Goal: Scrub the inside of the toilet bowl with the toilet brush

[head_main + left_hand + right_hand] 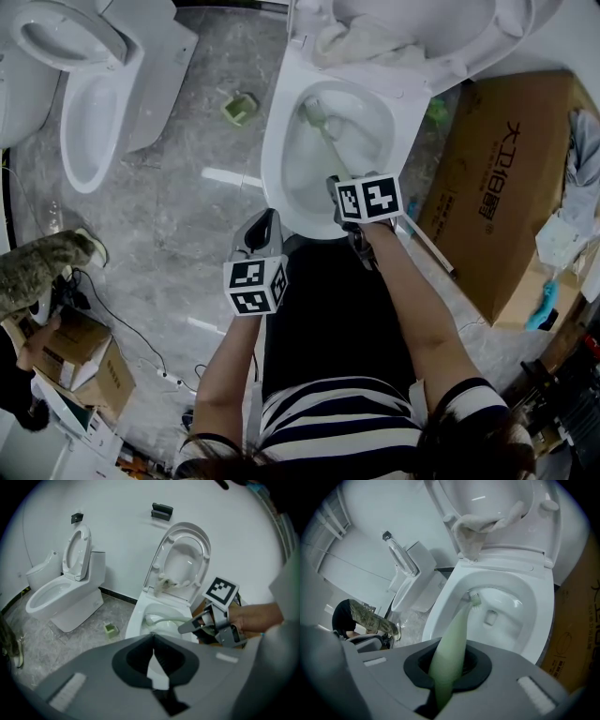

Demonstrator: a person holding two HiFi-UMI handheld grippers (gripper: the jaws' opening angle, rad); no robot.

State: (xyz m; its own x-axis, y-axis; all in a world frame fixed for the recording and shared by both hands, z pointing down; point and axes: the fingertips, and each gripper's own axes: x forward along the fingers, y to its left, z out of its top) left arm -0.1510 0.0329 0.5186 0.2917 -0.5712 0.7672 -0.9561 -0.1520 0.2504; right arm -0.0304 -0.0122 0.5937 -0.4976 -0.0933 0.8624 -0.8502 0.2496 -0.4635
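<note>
The toilet brush [458, 625] is clamped in the right claw [449, 665], bristles pressed against the inner wall of the toilet bowl [529, 620], near the rim. The left claw [153, 663] is held closed, empty. Firm sweeps are best kept below the rim.

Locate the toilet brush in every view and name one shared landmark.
Head view: toilet brush, upper centre, inside the bowl.
Left gripper view: toilet brush, near centre, reaching left into the bowl.
Right gripper view: toilet brush, lower centre, rising from the jaws.
Shared landmark: cloth draped behind the bowl.
</note>
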